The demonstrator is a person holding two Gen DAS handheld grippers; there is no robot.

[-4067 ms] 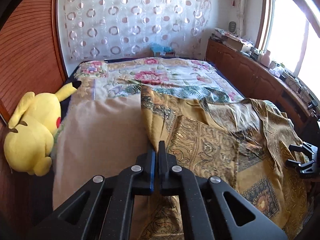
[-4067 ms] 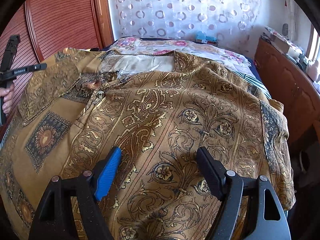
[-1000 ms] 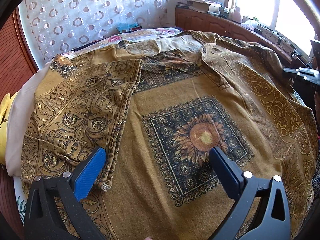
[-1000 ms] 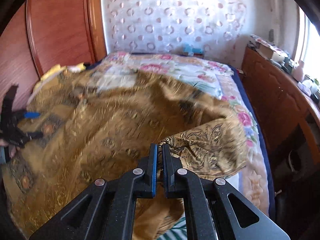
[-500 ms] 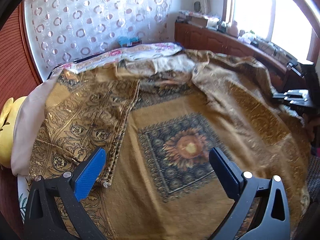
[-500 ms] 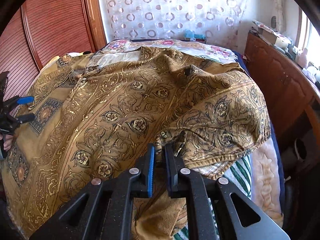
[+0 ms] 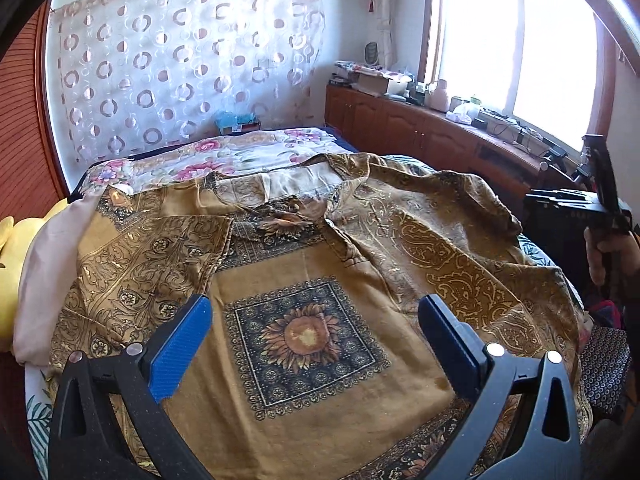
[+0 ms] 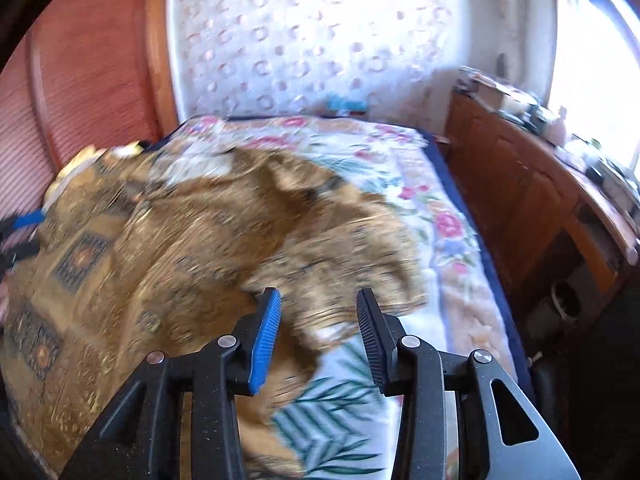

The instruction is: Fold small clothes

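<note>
Here the left gripper (image 7: 314,330) has its jaws spread wide, nothing between them; the blue pad of one finger (image 7: 182,346) and the dark finger opposite hang above the garment without visibly touching it. Right gripper (image 8: 316,330) also has its jaws parted, less widely, and empty; the cloth edge lies just beyond and below its fingertips. The right wrist view is motion-blurred, so contact there cannot be judged.

Task item: mustard-gold patterned shirt (image 7: 320,264), spread on the bed (image 8: 400,168) with a dark square sunflower panel (image 7: 304,336) facing up, directly ahead of the left gripper. One sleeve (image 7: 152,260) is folded inward over the body on the left side, its edge running beside the panel. Collar opening (image 7: 296,184) lies at the far end, pale lining visible. The shirt's right side is rumpled, with raised ridges.

Surroundings: floral bedspread beyond the collar; yellow plush toy (image 7: 8,248) at the bed's left edge next to a pale pillow (image 7: 44,248); wooden cabinets (image 7: 400,124) under the window (image 7: 520,40); circle-patterned curtain (image 7: 180,68) behind.
</note>
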